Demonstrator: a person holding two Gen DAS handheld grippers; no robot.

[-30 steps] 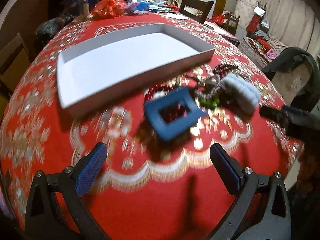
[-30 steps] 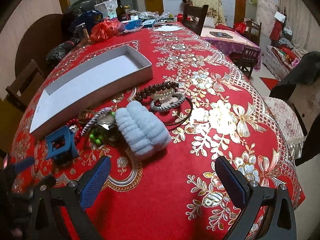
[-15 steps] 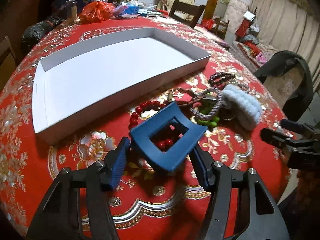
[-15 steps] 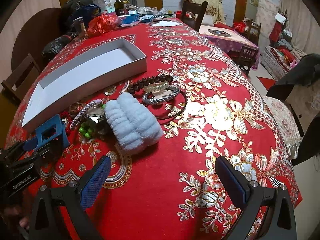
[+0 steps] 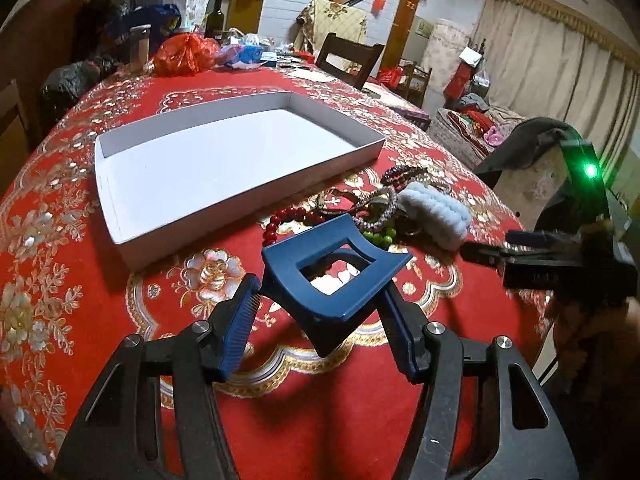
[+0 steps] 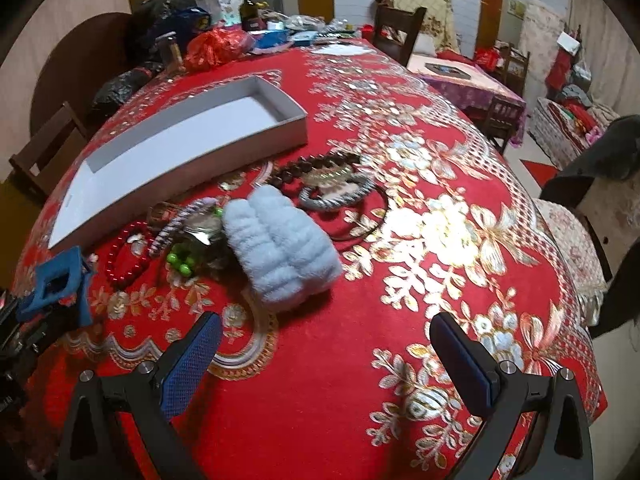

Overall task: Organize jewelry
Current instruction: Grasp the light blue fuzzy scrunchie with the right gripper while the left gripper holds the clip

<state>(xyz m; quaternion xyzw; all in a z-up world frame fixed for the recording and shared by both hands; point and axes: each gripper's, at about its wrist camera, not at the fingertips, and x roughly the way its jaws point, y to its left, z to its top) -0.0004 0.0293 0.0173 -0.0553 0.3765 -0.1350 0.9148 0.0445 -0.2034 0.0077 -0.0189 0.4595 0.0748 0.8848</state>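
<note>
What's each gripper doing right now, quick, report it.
Left gripper: shut on the blue clip.
Right gripper: open, holding nothing.

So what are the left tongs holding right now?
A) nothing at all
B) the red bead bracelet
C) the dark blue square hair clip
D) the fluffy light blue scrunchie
C. The left tongs are squeezed on the dark blue square hair clip, with both pads against its sides and the clip tilted up off the red tablecloth, while the scrunchie and red bead bracelet lie on the cloth.
</note>
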